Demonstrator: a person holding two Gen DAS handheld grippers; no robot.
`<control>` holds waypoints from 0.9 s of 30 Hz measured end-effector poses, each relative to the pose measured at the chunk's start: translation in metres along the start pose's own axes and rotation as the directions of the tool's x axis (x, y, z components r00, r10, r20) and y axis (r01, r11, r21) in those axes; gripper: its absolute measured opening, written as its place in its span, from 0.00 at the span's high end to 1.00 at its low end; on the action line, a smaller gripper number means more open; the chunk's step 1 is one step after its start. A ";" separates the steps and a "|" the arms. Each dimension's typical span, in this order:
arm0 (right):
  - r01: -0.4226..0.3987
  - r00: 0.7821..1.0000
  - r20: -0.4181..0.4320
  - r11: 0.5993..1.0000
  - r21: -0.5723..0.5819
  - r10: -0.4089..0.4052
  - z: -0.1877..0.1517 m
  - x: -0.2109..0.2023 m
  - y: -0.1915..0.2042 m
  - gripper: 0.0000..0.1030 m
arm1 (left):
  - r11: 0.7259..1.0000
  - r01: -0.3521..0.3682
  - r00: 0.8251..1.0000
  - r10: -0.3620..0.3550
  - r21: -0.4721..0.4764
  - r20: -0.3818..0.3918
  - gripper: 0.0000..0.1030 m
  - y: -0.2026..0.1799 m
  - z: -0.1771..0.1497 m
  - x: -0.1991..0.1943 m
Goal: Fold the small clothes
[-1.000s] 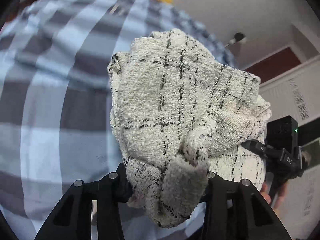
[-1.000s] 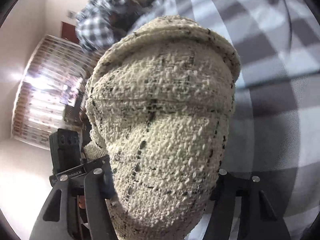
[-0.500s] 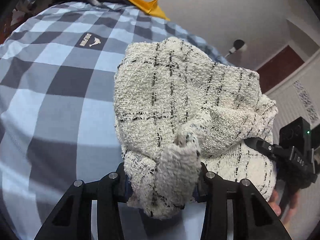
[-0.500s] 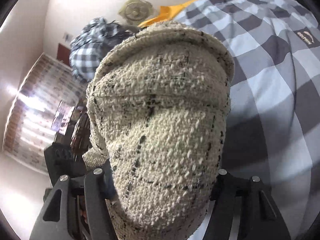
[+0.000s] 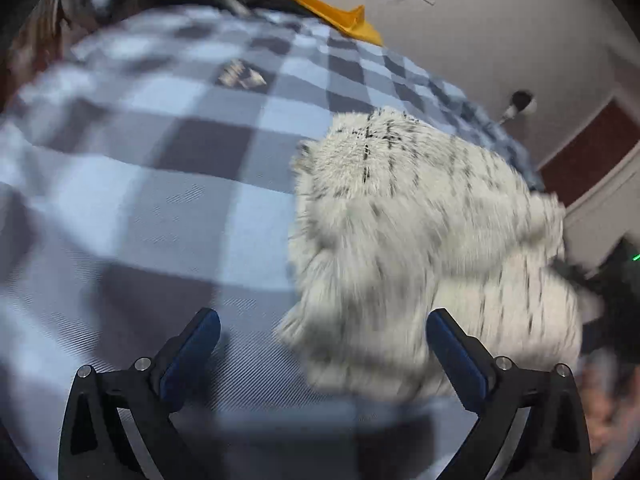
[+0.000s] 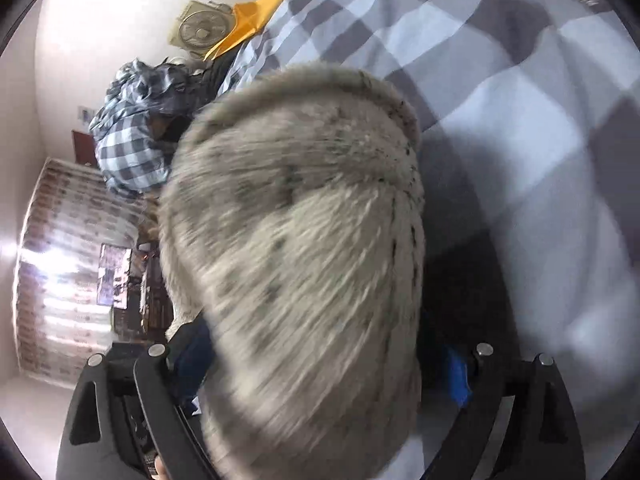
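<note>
Covering the surface, checked bedspread [image 5: 168, 184], pale walls, both claws just released, tweed garment [image 5: 420, 248] loose.

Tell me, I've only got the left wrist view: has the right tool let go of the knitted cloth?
Observer: It seems so. The right tool's jaws have just been opening. The knitted cloth is between them, with a dark gap beside the blue pad.
Operator: What's at the far edge of the checked cover?
Observer: A square fan stands against the wall, next to a yellow sheet.
Operator: Any other clothes waiting?
Observer: A crumpled checked bundle sits beyond the cloth, near the curtain.
</note>
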State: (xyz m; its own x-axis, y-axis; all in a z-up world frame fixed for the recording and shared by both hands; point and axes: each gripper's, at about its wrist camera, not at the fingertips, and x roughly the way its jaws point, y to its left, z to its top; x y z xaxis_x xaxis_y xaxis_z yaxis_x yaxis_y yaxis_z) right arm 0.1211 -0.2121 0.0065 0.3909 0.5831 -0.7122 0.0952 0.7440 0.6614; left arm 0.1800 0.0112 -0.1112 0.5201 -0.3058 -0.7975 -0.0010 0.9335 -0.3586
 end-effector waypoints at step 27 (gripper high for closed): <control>0.581 0.805 0.404 0.713 -0.392 -0.433 -0.131 -0.073 0.033 0.11 | 0.888 -0.358 0.916 0.273 0.289 0.294 0.00 -0.065 -0.136 -0.214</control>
State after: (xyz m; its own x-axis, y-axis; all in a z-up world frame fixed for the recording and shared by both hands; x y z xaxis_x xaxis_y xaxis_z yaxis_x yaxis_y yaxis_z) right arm -0.0242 -0.1874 0.0500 0.6437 0.0152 -0.7651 -0.0639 0.9974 -0.0340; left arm -0.0471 -0.0097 0.0166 0.7273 0.0299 -0.6857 0.0598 0.9925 0.1067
